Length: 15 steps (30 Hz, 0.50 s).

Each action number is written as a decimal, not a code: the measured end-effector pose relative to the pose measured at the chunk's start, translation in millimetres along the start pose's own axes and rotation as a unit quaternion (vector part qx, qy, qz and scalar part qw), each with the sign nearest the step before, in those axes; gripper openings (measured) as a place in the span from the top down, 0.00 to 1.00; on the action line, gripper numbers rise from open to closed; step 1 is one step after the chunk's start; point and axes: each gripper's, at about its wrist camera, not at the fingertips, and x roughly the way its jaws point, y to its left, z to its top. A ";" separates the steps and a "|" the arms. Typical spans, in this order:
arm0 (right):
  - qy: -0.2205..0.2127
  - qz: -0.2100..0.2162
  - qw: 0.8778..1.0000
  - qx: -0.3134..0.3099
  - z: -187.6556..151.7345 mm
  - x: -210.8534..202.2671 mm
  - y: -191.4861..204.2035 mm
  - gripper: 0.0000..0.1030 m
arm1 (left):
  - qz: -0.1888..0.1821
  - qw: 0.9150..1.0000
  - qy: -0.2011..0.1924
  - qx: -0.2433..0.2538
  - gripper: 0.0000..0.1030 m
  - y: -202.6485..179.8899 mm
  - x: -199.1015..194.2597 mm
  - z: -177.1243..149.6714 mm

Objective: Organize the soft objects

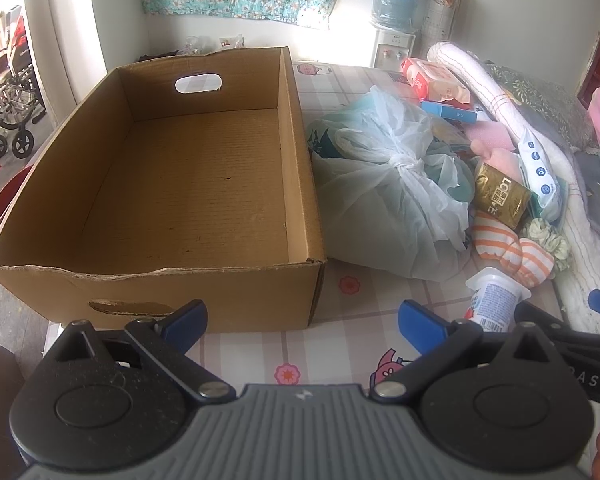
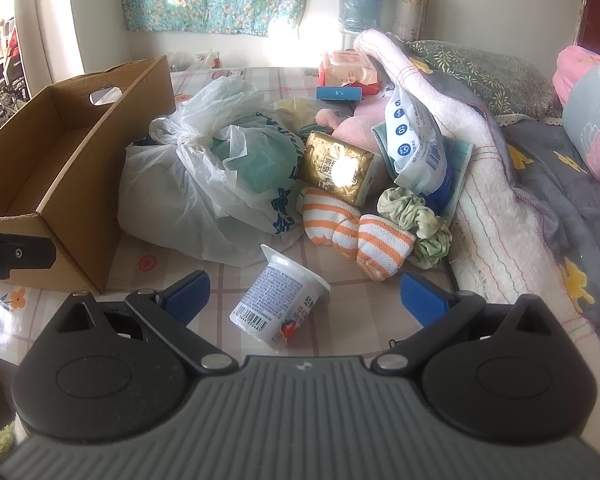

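An empty cardboard box stands on the patterned mat, left of a heap of items. My left gripper hovers open at the box's near right corner, holding nothing. My right gripper is open around a tipped yoghurt cup, not touching it. Just beyond lie orange-striped socks, a green scrunchie, a knotted plastic bag, a gold pack and a white wipes pouch.
A rolled white towel and grey bedding rise along the right. A pink tissue pack and a blue carton sit at the back. A water dispenser stands by the wall; a wheelchair is far left.
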 end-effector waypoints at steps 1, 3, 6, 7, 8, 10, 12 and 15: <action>0.000 0.000 1.000 0.000 0.5 0.2 -0.4 0.01 | 0.000 1.000 0.000 0.000 0.01 0.0 0.1 -0.1; 0.000 0.000 1.000 0.000 -1.3 0.7 0.4 0.01 | 0.001 1.000 0.001 0.000 0.01 -0.6 0.4 -1.0; 0.000 0.001 1.000 0.001 -2.0 0.4 0.8 0.01 | 0.001 1.000 0.002 0.001 0.01 -1.3 0.5 -1.0; 0.001 0.002 1.000 0.001 -2.6 0.3 1.5 0.01 | 0.001 1.000 0.002 0.001 0.01 -1.4 0.6 -1.2; 0.001 0.002 1.000 0.001 -2.4 0.4 1.0 0.01 | 0.001 1.000 0.003 0.001 0.01 -1.3 0.6 -1.0; 0.002 0.003 1.000 0.002 -3.2 0.6 1.9 0.01 | 0.001 1.000 0.003 0.001 0.01 -1.6 0.6 -1.2; 0.004 0.004 1.000 0.003 -2.4 0.1 1.1 0.01 | 0.001 1.000 0.004 0.002 0.01 -1.7 0.7 -0.9; 0.004 0.005 1.000 0.002 -2.2 0.6 1.2 0.01 | 0.001 1.000 0.005 0.002 0.01 -1.7 0.8 -1.1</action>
